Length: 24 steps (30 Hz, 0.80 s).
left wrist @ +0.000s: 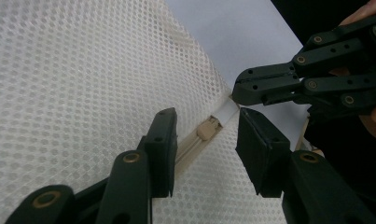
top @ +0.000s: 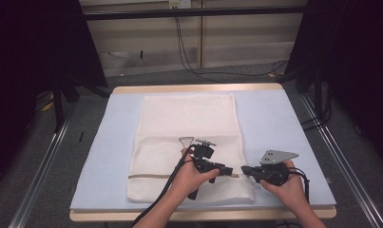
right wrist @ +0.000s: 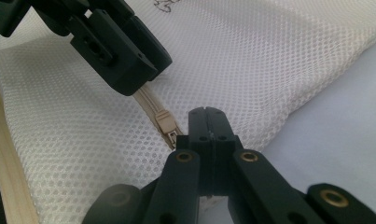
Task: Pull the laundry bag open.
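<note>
A pale blue mat [top: 274, 123] covers the wooden table [top: 194, 88]; black cables [top: 189, 61] lie on the floor behind.

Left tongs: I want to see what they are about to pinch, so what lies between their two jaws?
In the left gripper view, the beige zipper pull on the mesh bag lies between the open jaws of the left tongs, untouched by either.

High view: even overhead light on the worktop [top: 274, 123], which is bright and free of glare; surroundings at nine and three o'clock fall to near black. Shadows are soft and short. Detail is slightly soft overall. Left gripper view: mesh bag [left wrist: 73, 74] sharp, nearest jaws blurred at six o'clock. Right gripper view: foreground jaws out of focus, mesh crisp mid-frame.
</note>
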Each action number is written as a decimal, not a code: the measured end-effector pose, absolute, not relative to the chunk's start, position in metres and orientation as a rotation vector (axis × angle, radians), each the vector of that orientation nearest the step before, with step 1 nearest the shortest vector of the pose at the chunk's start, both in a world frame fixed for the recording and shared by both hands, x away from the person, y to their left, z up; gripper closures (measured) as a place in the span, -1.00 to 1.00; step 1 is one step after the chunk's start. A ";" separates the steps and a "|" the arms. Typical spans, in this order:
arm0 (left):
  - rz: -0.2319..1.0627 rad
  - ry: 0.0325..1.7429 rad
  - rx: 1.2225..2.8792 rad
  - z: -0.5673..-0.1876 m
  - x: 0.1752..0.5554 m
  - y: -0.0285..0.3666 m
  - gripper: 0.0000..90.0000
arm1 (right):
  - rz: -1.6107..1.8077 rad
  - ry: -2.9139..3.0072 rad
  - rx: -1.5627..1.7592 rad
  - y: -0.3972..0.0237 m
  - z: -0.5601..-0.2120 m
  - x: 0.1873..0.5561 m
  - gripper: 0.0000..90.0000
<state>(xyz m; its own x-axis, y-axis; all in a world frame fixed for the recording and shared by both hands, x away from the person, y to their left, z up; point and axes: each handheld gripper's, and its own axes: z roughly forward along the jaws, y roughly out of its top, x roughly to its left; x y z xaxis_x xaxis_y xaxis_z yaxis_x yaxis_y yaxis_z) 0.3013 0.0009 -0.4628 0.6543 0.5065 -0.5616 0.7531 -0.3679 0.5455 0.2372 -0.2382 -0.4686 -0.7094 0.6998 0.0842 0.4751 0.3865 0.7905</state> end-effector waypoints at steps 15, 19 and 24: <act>-0.536 1.052 2.030 -0.476 0.306 -0.015 0.44 | 1.191 2.431 1.050 -0.238 -0.479 0.238 1.00; -0.545 1.081 2.026 -0.475 0.306 -0.015 0.48 | 1.181 2.437 1.053 -0.238 -0.480 0.238 1.00; -0.572 1.095 2.035 -0.476 0.304 -0.016 0.49 | 1.189 2.437 1.064 -0.239 -0.481 0.238 1.00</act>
<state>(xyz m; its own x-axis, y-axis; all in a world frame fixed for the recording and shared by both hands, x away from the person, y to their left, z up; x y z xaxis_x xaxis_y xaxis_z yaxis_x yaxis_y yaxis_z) 0.3038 -0.0158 -0.4760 0.5355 0.5125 -0.6712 0.8437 -0.3593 0.3988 0.2383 -0.2390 -0.4807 -0.7105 0.6959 0.1047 0.5108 0.4077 0.7569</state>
